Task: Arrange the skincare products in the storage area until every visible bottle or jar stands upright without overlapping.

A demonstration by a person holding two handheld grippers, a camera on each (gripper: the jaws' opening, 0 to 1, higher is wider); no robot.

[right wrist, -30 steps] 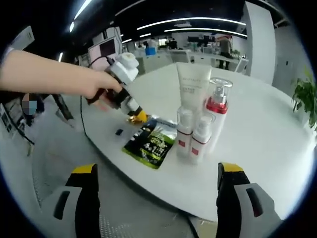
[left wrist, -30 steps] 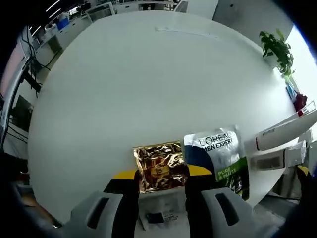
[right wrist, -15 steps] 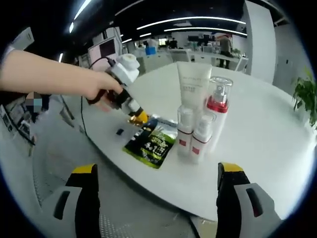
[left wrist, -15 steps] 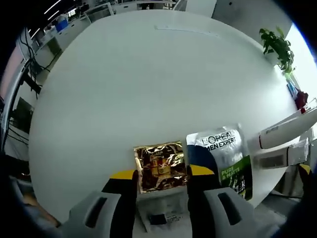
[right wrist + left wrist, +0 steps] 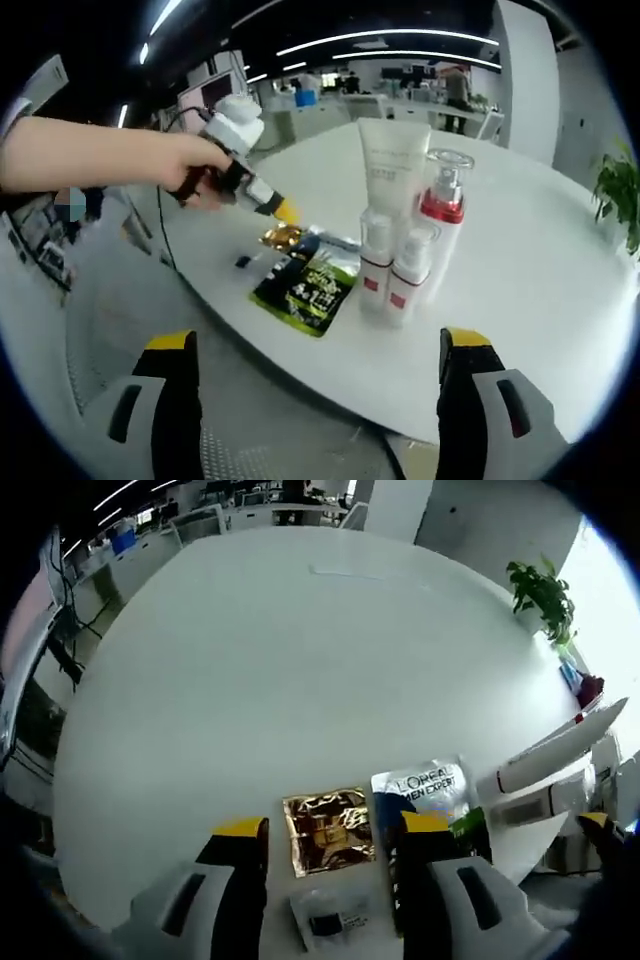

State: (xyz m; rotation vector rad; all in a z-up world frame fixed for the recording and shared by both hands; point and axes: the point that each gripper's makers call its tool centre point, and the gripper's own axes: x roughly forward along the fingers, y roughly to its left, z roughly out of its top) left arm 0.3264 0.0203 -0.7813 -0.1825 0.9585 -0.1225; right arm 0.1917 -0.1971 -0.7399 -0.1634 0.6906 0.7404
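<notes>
Left claw (image 5: 330, 830) gapes empty above gold sachet (image 5: 328, 830), flat near counter (image 5: 300, 660) edge: light, slippery; pinch an edge. Right claw (image 5: 315, 360) wide, empty; bottles (image 5: 400, 285) upright.

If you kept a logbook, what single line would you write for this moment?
left gripper: open, above gold sachet | right gripper: open, off table | bottles: upright, clustered | green sachet: flat

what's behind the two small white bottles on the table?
Right gripper view: behind the two small white bottles stand a tall white tube and a clear pump bottle with a red collar. Their lower parts are hidden by the small bottles.
</notes>
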